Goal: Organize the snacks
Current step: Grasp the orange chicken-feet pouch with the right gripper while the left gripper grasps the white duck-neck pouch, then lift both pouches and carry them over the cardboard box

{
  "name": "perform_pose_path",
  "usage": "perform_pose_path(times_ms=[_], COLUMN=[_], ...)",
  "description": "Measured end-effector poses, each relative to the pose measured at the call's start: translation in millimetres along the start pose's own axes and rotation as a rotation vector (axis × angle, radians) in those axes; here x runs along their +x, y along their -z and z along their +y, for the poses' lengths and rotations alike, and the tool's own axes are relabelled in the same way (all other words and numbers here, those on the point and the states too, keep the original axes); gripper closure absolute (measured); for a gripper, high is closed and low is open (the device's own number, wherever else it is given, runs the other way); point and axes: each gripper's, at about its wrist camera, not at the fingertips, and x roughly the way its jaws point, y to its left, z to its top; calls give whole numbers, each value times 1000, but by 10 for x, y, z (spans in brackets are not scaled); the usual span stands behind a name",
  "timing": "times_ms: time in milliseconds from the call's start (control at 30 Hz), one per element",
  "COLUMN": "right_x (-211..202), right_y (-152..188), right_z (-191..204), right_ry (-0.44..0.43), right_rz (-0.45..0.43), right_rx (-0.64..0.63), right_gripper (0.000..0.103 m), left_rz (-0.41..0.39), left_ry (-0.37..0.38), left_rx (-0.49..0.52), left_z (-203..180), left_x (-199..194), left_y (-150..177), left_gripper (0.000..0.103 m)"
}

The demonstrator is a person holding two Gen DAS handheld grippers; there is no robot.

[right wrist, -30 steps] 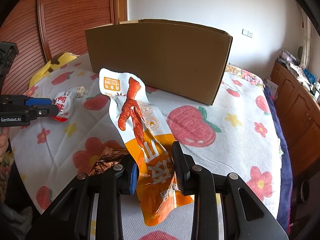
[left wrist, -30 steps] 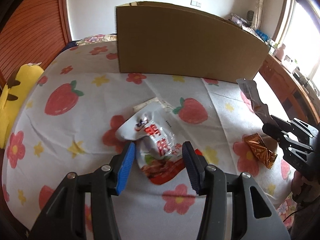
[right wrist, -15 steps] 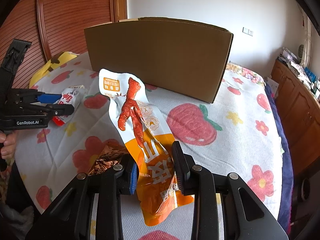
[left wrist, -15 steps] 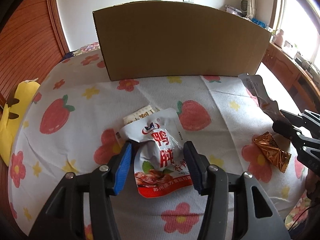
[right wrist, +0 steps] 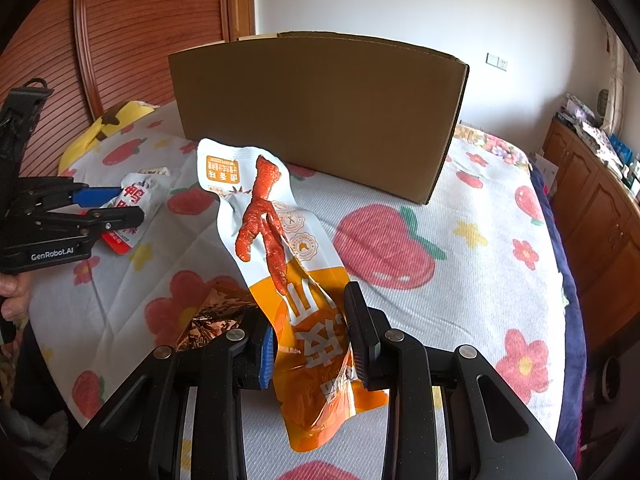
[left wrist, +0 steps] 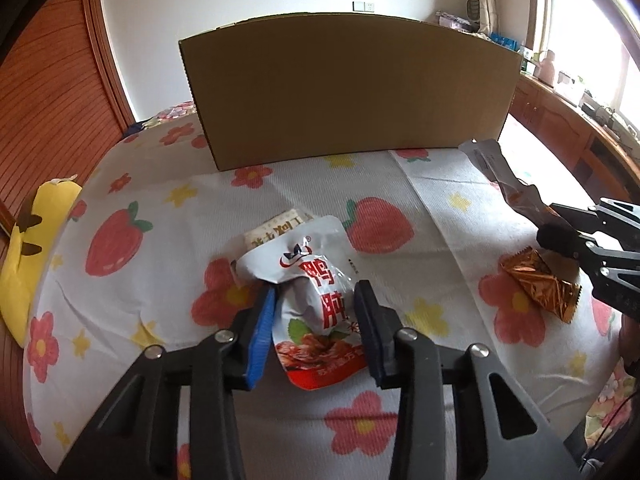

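Note:
A white and red snack pouch [left wrist: 312, 280] lies on the strawberry-print cloth [left wrist: 120, 240]. My left gripper [left wrist: 314, 312] straddles it with jaws closing, and both pads press its crumpled sides. The right wrist view shows the same grip [right wrist: 128, 203] on that pouch [right wrist: 138, 192]. My right gripper [right wrist: 310, 328] is shut on an orange and white chicken-foot pack [right wrist: 280, 232], holding it upright above the cloth. From the left wrist view this right gripper [left wrist: 554, 222] holds the pack's grey back [left wrist: 492, 164]. A large open cardboard box [left wrist: 348, 88] stands behind.
A copper foil wrapper [left wrist: 540, 284] lies on the cloth under the right gripper, also seen as a foil wrapper [right wrist: 216, 312] beside its left finger. A small beige packet [left wrist: 276, 224] sits behind the pouch. A yellow plush [left wrist: 24, 272] lies at the left edge. Wooden cabinets [right wrist: 600, 200] line the right side.
The left gripper's jaws have narrowed onto the white and red pouch, and its view has rolled a little. The right gripper and its orange pack have stayed still.

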Motion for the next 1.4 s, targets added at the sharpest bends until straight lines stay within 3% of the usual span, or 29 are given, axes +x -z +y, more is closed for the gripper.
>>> perform_pose_path(times_ms=[233,467,1400], right_x=[-2,0,-121], right_y=[-4,-5,69], right_z=[2,1,-50], right_ry=[0,0,6], right_rz=[0,1,-62], right_rx=[0,0,33], right_gripper=[74,74,74], left_rz=[-39,-92,-218], left_ry=[14,56,55], left_rx=[13,21,-16], left_z=[-26,-98,5], left_x=[-154,-331,-738], left_y=[44,67,-59], left_gripper=[75,75,74])
